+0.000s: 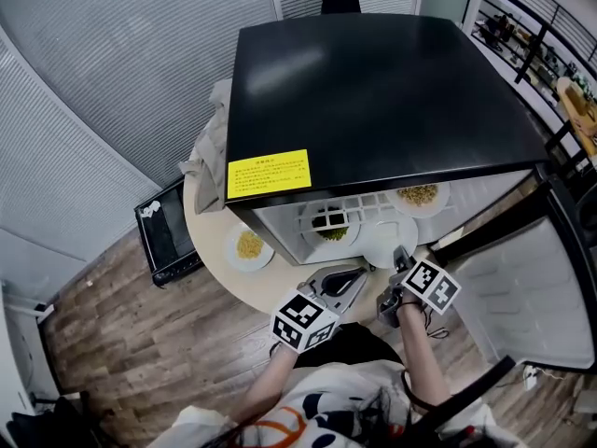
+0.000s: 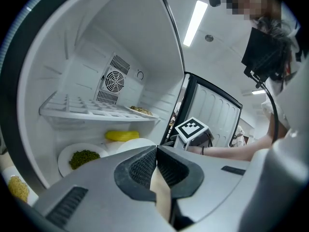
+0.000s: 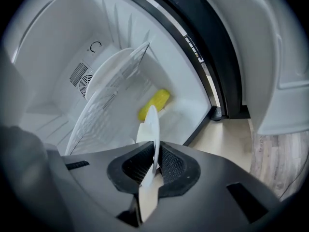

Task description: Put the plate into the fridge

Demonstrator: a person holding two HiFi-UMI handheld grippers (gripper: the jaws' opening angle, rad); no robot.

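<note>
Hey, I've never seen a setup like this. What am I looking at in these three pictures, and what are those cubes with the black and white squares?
There is no robot here. A person holds a hand-held gripper in each hand, and the marker cubes are part of those tools. The head view looks down on a small black fridge, door open, standing on a round table. The other two pictures come from cameras riding on the grippers, looking along their jaws into the fridge.

The right hand-held gripper is shut on the rim of a white plate, seen edge-on. The left hand-held gripper is shut on nothing.

Inside the fridge are a plate of green food, a yellow item and a plate on the wire shelf. A plate of yellow food rests on the table.
</note>
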